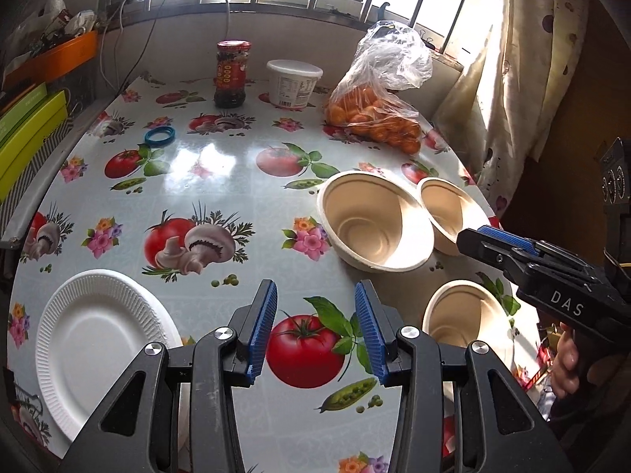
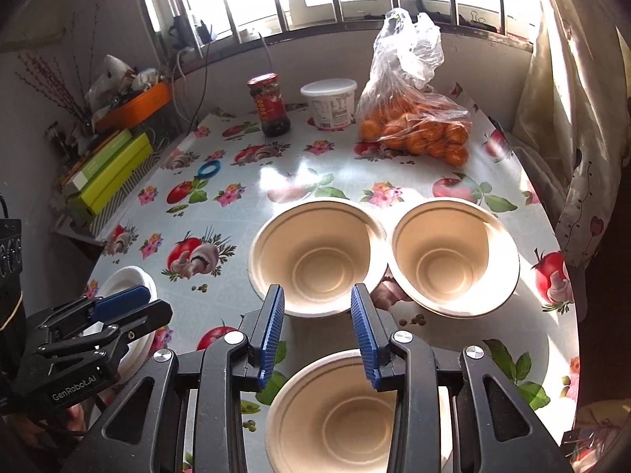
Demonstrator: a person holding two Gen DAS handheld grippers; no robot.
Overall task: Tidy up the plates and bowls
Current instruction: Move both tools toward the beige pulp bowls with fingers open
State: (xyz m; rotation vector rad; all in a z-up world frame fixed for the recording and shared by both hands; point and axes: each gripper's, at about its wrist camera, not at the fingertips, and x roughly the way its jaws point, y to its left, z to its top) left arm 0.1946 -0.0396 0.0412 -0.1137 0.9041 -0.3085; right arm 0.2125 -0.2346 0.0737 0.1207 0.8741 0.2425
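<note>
Three beige paper bowls stand upright on the table's right side: a far left bowl (image 2: 315, 256) (image 1: 370, 220), a far right bowl (image 2: 453, 254) (image 1: 451, 213) and a near bowl (image 2: 339, 406) (image 1: 465, 315). A white paper plate (image 1: 98, 343) lies at the near left; it also shows in the right wrist view (image 2: 126, 280). My left gripper (image 1: 315, 327) is open and empty above the tablecloth, right of the plate. My right gripper (image 2: 317, 331) is open and empty, over the near bowl's far rim.
At the table's far edge stand a red-lidded jar (image 1: 232, 75), a white tub (image 1: 294, 82) and a plastic bag of oranges (image 1: 378, 106). A blue ring (image 1: 159, 136) lies at far left. Green boxes (image 1: 27, 134) sit left, a curtain (image 1: 524, 63) right.
</note>
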